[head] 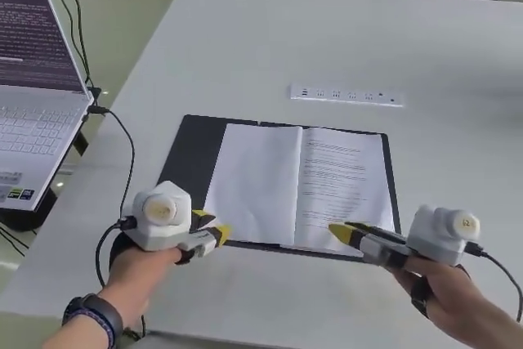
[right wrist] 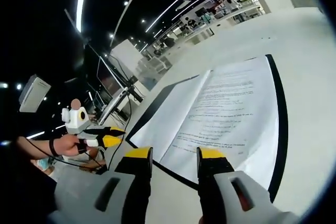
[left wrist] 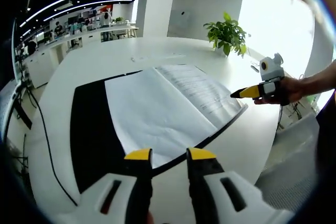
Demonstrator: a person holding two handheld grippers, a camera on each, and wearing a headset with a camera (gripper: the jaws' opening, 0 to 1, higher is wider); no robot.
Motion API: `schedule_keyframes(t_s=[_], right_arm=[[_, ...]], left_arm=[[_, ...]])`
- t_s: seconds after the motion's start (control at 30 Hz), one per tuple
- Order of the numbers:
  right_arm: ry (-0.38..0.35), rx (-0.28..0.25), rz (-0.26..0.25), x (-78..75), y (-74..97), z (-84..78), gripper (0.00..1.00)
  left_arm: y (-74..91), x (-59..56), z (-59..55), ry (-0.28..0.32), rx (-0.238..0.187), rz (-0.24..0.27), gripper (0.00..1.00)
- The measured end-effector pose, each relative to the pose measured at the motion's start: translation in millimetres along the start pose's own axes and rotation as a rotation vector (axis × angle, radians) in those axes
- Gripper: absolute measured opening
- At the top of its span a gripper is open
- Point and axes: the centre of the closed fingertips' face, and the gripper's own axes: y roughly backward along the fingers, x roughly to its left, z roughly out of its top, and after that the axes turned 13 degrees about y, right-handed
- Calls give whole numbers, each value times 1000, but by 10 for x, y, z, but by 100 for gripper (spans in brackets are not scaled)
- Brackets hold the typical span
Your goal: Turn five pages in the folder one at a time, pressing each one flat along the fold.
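the laptop (head: 33, 96) is cut off by the left edge of the head view, and its screen text is too small to read. the print on the right page (head: 343, 177) of the folder (head: 192, 153) is illegible. the left gripper (head: 217, 235) hides the folder's near left corner.

I see an open laptop (head: 33, 112) left of the white worktop (head: 270, 38), a white power strip (head: 346, 95) lying on it, and a potted plant (left wrist: 227, 33) beyond.

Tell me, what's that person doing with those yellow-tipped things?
A person works with two hand-held tools at an open folder on a white table. The left tool sits open at the folder's near left edge. The right tool sits open by the printed page's near corner. Neither is gripping a page.
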Motion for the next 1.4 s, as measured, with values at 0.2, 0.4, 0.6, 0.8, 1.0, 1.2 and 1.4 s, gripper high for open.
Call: schedule_keyframes(t_s=[0.2, 0.4, 0.6, 0.8, 1.0, 1.2, 1.4], right_arm=[[77, 12, -31, -68, 209, 82, 38], [168, 16, -69, -118, 399, 205, 51], [213, 1, -101, -113, 575, 304, 57], [210, -55, -153, -128, 803, 371, 66], [233, -49, -184, -49, 981, 315, 73], [218, -63, -202, 57, 1057, 291, 77], [219, -66, -220, 104, 1072, 261, 81]], left_arm=[[141, -29, 71, -34, -14, -4, 31], [274, -48, 198, -72, -40, -14, 39], [417, -95, 343, -85, -67, -19, 50], [565, -111, 438, -87, -99, -17, 59], [738, -85, 425, -68, -121, 3, 66], [825, -72, 380, -40, -131, 12, 74], [829, -90, 332, -31, -122, 14, 76]])
